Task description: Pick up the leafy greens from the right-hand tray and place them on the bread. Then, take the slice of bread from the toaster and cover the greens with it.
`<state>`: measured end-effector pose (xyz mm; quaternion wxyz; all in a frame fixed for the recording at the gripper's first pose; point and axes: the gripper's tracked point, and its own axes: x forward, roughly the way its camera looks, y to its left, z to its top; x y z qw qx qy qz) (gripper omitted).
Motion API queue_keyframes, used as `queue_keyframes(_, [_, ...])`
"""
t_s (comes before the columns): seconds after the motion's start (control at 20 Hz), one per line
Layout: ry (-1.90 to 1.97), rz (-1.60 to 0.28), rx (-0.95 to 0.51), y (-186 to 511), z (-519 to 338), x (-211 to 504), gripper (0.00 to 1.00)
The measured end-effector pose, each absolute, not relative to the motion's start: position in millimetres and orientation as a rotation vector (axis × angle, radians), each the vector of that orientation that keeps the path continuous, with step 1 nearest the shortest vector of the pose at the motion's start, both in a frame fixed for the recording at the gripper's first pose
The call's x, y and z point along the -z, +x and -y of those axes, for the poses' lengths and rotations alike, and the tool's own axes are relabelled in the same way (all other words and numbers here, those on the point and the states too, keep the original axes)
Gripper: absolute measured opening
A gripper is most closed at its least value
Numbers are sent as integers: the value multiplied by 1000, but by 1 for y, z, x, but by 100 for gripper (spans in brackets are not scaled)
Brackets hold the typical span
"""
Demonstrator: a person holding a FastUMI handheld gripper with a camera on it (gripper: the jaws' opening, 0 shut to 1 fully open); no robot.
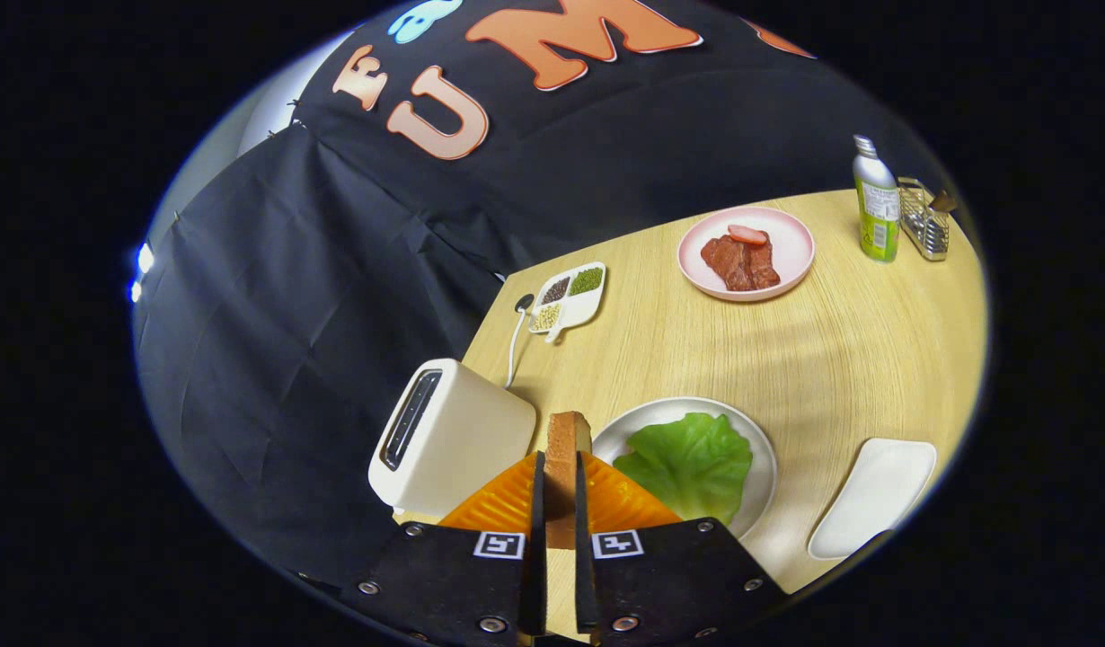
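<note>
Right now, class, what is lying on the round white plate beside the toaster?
A green lettuce leaf lies on the white plate. Whatever is under it is covered. The claw is shut on a bread slice just left of the plate, beside the toaster.

Count, taken from the toaster (449, 438) outward.

- One toaster, on the near corner of the bench (840, 359).
- One bread slice (566, 449), on edge between the two fingers (503, 503), just beside the toaster.
- One lettuce leaf (692, 463) on one white plate (764, 449), just past the bread.
- One white tray (876, 494), beyond that plate.
- One divided dish (572, 298) of beans behind the toaster: three fills.
- One pink plate (791, 243) of meat, far across.
- One bottle (876, 202); one wire rack (925, 225) beside it.
</note>
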<state>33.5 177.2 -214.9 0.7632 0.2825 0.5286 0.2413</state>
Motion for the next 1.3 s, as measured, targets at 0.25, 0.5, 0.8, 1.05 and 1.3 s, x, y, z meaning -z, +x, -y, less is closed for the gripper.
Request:
queue_keyframes(0.25, [615, -1163, -553, 26, -172, 240, 13])
queue_keyframes(0.5, [657, -1138, -559, 27, -162, 260, 13])
queue_keyframes(0.8, [410, -1071, -494, 32, -134, 291, 24])
queue_keyframes(1.05, [245, -1017, -460, 36, -121, 300, 55])
queue_keyframes(1.3, [191, -814, -383, 62, -96, 258, 67])
